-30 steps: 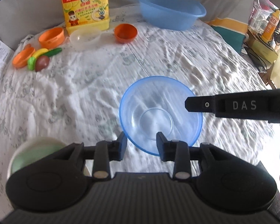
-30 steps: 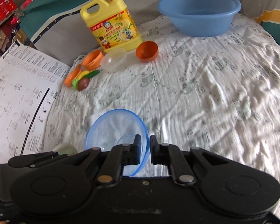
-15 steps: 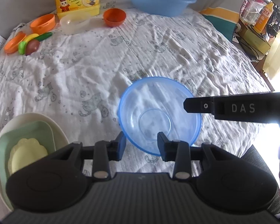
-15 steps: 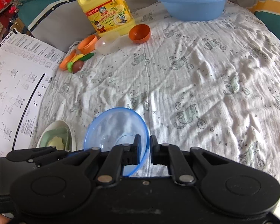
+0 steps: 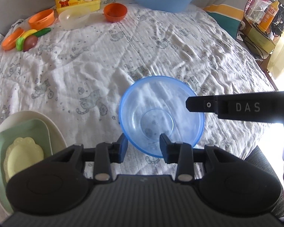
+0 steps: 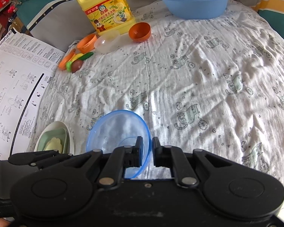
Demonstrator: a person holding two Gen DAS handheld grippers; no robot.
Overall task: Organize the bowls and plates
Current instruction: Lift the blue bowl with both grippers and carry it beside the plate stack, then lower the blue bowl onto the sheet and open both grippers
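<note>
Right gripper [image 6: 146,147] clamped on the near-right rim of the clear blue bowl [image 6: 117,130]; left gripper [image 5: 142,147] parted, empty; next move, likely: carry the bowl left toward the stacked plates [image 5: 28,130].

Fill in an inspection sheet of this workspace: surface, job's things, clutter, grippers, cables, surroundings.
Surface: creased white cat-print cloth.
Job's things: clear blue bowl near the front; cream dish holding a green dish and a yellow scalloped plate; orange bowl, clear bowl and blue basin at the far edge.
Clutter: yellow detergent jug, toy vegetables, printed instruction sheet.
Grippers: right gripper shut on the blue bowl's rim; left gripper open at the bowl's near side.
Cables: black cables beside the bed.
Surroundings: boxes and an orange bottle.
</note>
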